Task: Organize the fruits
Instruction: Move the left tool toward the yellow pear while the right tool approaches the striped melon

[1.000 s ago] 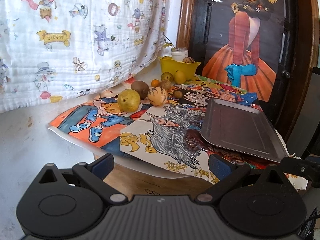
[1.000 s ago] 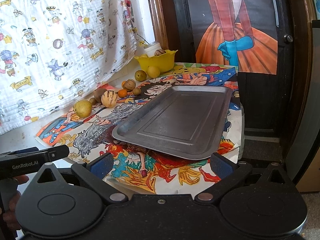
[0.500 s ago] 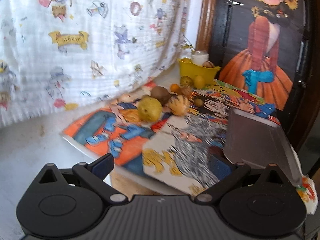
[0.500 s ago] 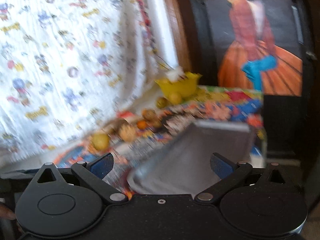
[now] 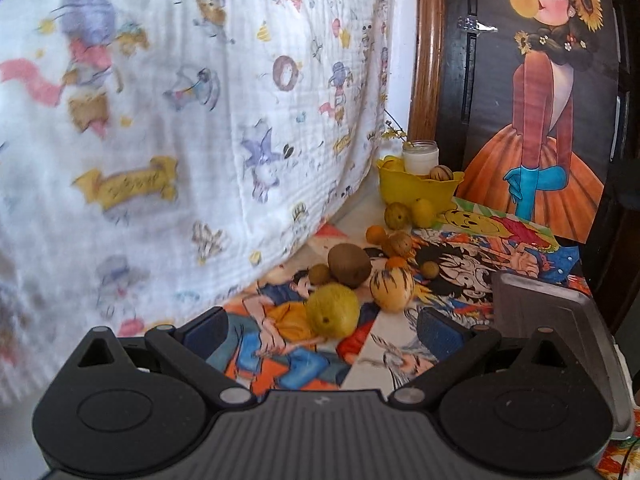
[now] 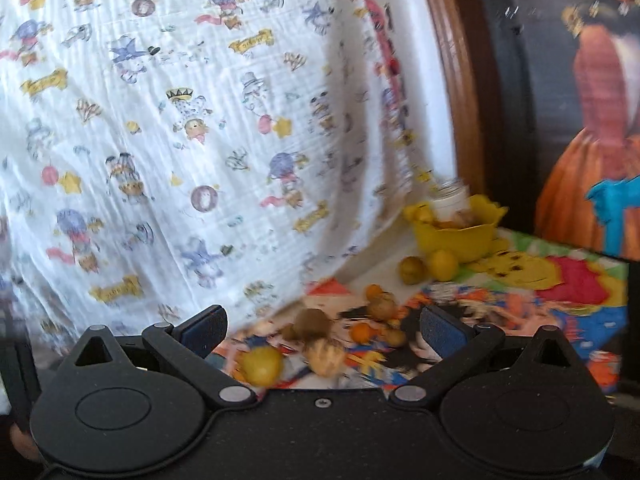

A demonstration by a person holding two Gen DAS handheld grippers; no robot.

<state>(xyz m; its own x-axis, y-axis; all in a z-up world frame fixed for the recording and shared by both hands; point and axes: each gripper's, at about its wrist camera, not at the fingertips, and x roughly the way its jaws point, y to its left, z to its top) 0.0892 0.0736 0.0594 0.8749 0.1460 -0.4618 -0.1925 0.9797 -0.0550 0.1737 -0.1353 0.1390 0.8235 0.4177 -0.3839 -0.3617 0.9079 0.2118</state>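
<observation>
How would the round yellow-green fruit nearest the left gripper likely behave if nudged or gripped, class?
The yellow-green fruit looks nearly round and lies loose on the flat printed sheet, so a nudge would probably roll it. Its skin looks smooth, so it may slip between the pads. It seems firm, not floppy.

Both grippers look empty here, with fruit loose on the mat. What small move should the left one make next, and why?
Probably ease the left gripper forward and down until its open jaws straddle the yellow-green fruit. That fruit lies nearest, almost centred between the jaws, loose on the mat, and nothing is held yet. The tray waits to its right.
</observation>
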